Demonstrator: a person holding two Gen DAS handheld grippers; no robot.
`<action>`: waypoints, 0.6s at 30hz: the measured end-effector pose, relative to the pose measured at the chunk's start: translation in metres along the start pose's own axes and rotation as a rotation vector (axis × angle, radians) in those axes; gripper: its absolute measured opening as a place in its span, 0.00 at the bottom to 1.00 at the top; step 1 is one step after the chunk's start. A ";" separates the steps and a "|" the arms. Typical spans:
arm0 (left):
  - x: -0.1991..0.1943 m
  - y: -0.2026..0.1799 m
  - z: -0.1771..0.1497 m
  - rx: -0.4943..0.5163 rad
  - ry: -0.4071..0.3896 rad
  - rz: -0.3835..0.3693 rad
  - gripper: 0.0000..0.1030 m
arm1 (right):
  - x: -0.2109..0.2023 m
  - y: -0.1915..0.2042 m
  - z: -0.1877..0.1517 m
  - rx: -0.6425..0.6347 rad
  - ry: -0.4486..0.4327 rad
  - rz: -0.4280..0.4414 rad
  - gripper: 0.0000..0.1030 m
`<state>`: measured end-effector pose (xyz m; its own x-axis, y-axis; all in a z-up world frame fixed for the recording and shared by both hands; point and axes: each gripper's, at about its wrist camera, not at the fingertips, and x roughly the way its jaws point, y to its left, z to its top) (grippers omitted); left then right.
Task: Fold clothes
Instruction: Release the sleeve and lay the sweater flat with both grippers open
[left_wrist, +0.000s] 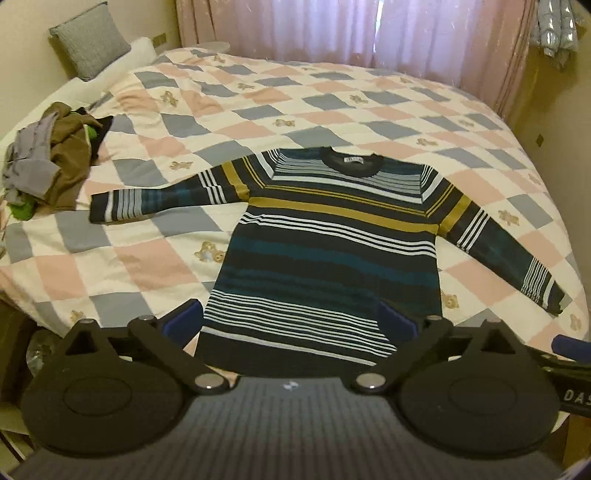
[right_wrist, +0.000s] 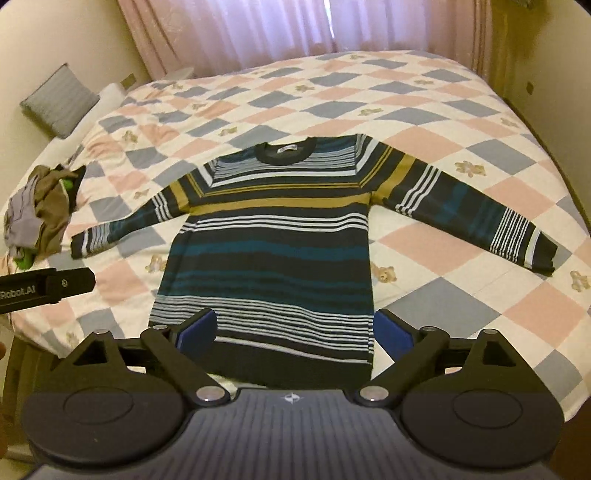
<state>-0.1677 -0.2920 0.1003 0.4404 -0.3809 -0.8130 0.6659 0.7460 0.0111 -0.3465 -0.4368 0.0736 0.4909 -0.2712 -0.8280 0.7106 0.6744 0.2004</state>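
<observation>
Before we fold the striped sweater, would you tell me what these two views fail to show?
- Striped sweater hem: both views, covered by gripper bodies.
- Neck label text: too small.
- Clothes pile: crumpled, garments indistinguishable.
- Left gripper and right gripper: height above the sweater unclear.

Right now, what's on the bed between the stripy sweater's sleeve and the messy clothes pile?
Only bare checked quilt separates the sweater sleeve from the clothes pile, in both views.
</observation>
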 end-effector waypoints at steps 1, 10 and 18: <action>-0.008 0.000 -0.003 -0.005 -0.013 0.006 0.99 | -0.006 0.001 -0.003 -0.010 -0.008 -0.012 0.94; -0.039 0.011 -0.020 -0.026 -0.052 0.022 0.99 | -0.022 -0.004 -0.017 0.032 0.008 -0.024 0.98; -0.041 0.017 -0.039 -0.027 0.008 0.029 0.99 | -0.029 -0.007 -0.031 0.042 0.059 -0.017 0.98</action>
<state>-0.1981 -0.2428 0.1115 0.4545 -0.3545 -0.8172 0.6365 0.7711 0.0195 -0.3811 -0.4119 0.0796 0.4490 -0.2407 -0.8605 0.7398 0.6402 0.2069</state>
